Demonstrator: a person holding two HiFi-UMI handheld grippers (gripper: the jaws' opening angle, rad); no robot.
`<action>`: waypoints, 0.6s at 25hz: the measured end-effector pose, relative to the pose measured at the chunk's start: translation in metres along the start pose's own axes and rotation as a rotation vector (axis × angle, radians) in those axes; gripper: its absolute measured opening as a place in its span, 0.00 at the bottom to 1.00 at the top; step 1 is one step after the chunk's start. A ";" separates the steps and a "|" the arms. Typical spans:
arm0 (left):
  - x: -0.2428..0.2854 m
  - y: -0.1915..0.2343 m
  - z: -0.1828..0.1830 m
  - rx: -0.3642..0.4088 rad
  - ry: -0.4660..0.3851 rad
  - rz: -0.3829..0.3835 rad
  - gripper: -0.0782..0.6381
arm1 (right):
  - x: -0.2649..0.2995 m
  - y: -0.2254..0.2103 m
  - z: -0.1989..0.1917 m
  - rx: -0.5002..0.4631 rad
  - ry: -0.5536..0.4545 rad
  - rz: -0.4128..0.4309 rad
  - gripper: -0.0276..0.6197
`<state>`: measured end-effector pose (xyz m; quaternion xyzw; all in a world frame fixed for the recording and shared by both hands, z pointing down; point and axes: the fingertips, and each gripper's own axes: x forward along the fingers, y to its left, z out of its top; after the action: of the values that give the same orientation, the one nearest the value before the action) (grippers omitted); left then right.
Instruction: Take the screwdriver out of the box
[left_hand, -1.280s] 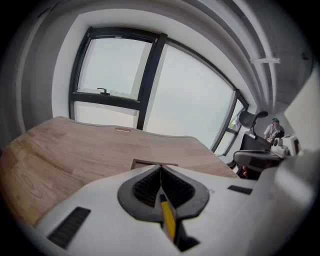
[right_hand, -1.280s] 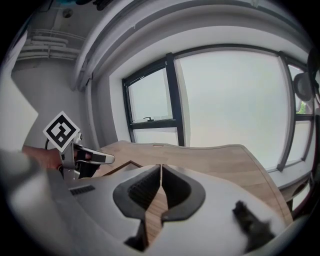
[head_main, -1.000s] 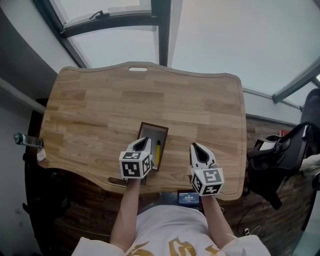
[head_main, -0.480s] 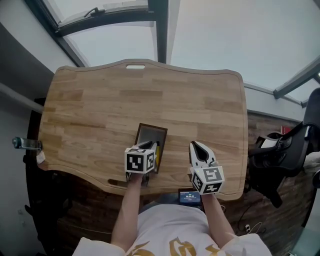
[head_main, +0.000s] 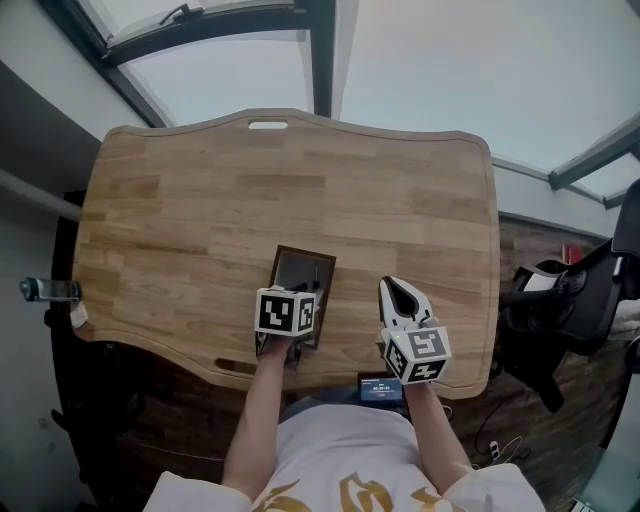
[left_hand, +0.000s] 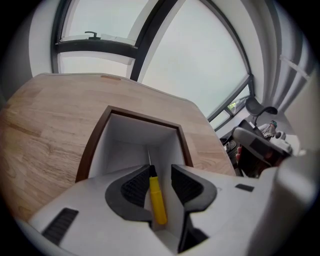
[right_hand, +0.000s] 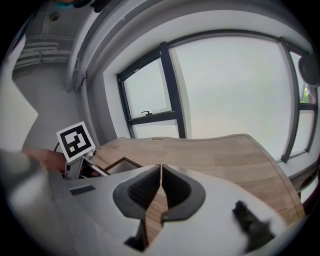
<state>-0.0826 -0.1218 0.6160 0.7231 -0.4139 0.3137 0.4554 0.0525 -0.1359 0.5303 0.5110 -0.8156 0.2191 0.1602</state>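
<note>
Opening left gripper (left_hand: 160, 173) jaws astride screwdriver (left_hand: 157, 198) (lower into box (left_hand: 94, 145) than before) | right gripper (right_hand: 160, 173) jaws together

- Wooden counter (head_main: 250, 190), wavy-edged, with a handle slot at its far side.
- Dark-framed window (head_main: 322, 50) beyond it, giving pale daylight.
- Black chair (head_main: 560, 320) at the right.

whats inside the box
A yellow screwdriver lies in the white-lined box, between the left gripper's opening jaws, which are not clamped on it. The gripper covers the box's near end, so anything there is hidden.
</note>
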 end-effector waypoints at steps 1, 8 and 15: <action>0.001 0.001 0.000 0.000 0.008 0.001 0.31 | 0.001 0.000 0.000 0.000 0.001 0.000 0.09; 0.014 0.007 -0.011 -0.011 0.082 0.010 0.31 | 0.009 0.000 -0.001 0.003 0.016 0.006 0.09; 0.021 0.009 -0.013 -0.019 0.109 -0.014 0.31 | 0.017 0.001 -0.006 0.023 0.035 0.024 0.10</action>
<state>-0.0820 -0.1187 0.6423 0.7033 -0.3864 0.3455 0.4864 0.0448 -0.1450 0.5436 0.4991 -0.8162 0.2391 0.1662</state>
